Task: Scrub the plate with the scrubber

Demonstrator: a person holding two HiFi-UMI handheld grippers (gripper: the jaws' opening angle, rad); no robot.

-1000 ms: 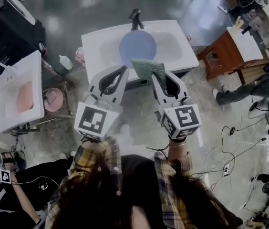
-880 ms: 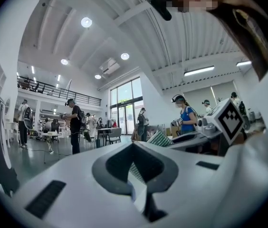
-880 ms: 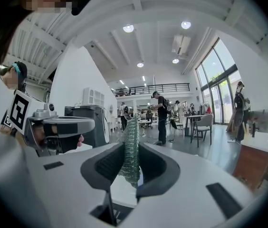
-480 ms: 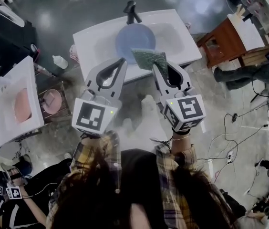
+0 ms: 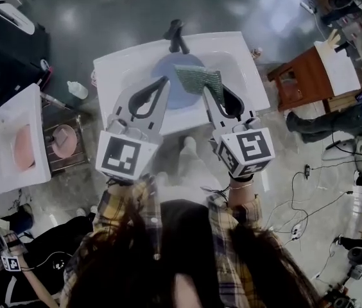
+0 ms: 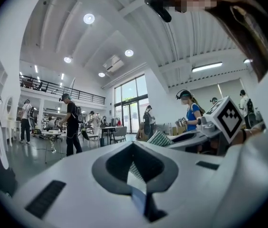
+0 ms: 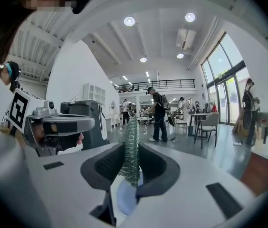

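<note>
The blue plate (image 5: pixel 181 96) lies in the sink (image 5: pixel 235 56) of a white worktop (image 5: pixel 118 68) in the upper middle of the head view, just below the dark faucet (image 5: pixel 176 36). The right tool (image 5: pixel 212 92) is clamped on the lower edge of the green scrubber (image 5: pixel 199 79), which stands on edge between its jaws in the right gripper view and, seen from the head, lies over the plate's right half. Whether the scrubber actually touches the plate is hard to judge from above. A patch of the plate's blue shows through the gap under the scrubber in the right gripper view (low in the frame, beneath the mesh). The left tool (image 5: pixel 165 80) has its jaws brought together at the tips with nothing held between them, and its tips sit over the plate's left part, just beside the scrubber. The two tools angle inward toward each other from the lower middle of the frame. At the left edge of the head view a second white basin (image 5: pixel 1 124) holds a pink dish (image 5: pixel 22 147), well apart from the plate.
</note>
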